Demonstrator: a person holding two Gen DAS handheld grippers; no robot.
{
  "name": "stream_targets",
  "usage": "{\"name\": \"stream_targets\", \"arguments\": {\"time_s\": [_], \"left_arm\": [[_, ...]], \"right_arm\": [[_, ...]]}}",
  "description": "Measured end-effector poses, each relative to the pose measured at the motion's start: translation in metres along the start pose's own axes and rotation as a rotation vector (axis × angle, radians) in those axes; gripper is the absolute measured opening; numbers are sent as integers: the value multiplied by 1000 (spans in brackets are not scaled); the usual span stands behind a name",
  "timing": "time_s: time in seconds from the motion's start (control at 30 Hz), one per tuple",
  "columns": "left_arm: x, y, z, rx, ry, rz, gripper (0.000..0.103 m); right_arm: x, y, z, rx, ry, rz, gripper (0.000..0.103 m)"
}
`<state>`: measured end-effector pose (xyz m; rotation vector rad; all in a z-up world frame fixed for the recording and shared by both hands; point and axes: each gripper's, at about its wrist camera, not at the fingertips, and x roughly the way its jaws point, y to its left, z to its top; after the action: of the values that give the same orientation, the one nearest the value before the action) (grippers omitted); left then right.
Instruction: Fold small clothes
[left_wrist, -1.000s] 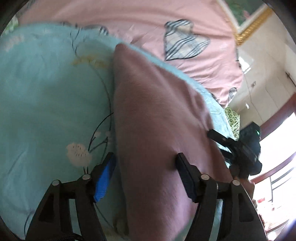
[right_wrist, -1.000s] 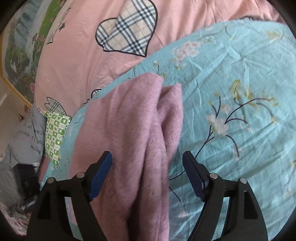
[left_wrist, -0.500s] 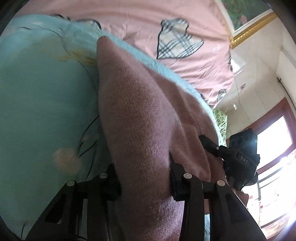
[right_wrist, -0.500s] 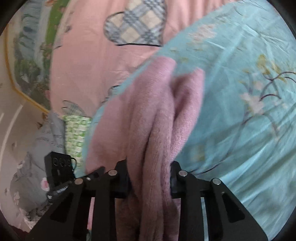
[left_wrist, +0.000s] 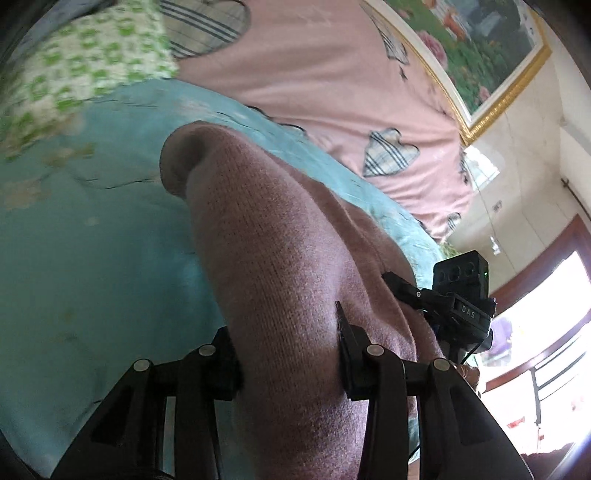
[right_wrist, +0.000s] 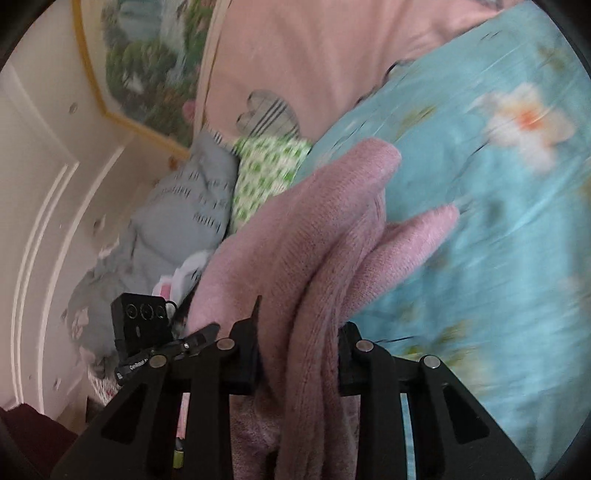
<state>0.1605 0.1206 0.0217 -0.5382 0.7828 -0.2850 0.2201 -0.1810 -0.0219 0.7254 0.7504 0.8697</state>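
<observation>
- The left claw (left_wrist: 288, 354) is clamping a thick fold of the pink knitted garment (left_wrist: 280, 266), its pads pressing into the knit from both sides.
- The right claw (right_wrist: 297, 354) is pinching another bunched part of the same garment (right_wrist: 314, 236), cloth squeezed between its pads.
- The garment is hanging raised between the two claws over the teal floral bedspread (left_wrist: 92, 240); its rounded far edge is curling free, and in the right wrist view two loose ends are sticking out over the spread.
- The bedspread is lying open and uncluttered beside and beyond the garment.
- A pink quilt with plaid hearts (left_wrist: 332, 92) is lying behind it, a green-patterned cloth (right_wrist: 269, 170) and a grey cloth (right_wrist: 177, 221) are crowding the bed's far corner.
- A gold-framed picture (left_wrist: 476, 48) is hanging on the wall close behind.
</observation>
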Motion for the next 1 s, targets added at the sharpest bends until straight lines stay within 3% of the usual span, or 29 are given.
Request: {"name": "stream_targets", "arguments": {"time_s": [0.13, 0.23, 0.37, 0.47, 0.57, 0.77, 0.87, 1.0], "left_arm": [[-8, 38, -23, -55, 33, 18, 41], [7, 70, -42, -112, 87, 44, 44], [9, 89, -49, -185, 72, -13, 54], [8, 81, -47, -163, 77, 22, 60], [-2, 78, -48, -140, 69, 52, 60], [-37, 73, -54, -123, 17, 128, 60], [-53, 65, -60, -90, 2, 153, 60], [-61, 48, -75, -35, 9, 170, 60]], "right_arm": [[36, -2, -15, 19, 56, -1, 29], [53, -14, -27, 39, 118, -78, 29], [53, -30, -35, 77, 108, -106, 30], [47, -27, -34, 83, 96, -129, 35], [32, -18, -32, 67, 69, -171, 39], [-22, 10, -44, 7, -57, -246, 39], [-43, 28, -59, -43, -87, -237, 39], [-48, 50, -81, -96, -56, -209, 39]]}}
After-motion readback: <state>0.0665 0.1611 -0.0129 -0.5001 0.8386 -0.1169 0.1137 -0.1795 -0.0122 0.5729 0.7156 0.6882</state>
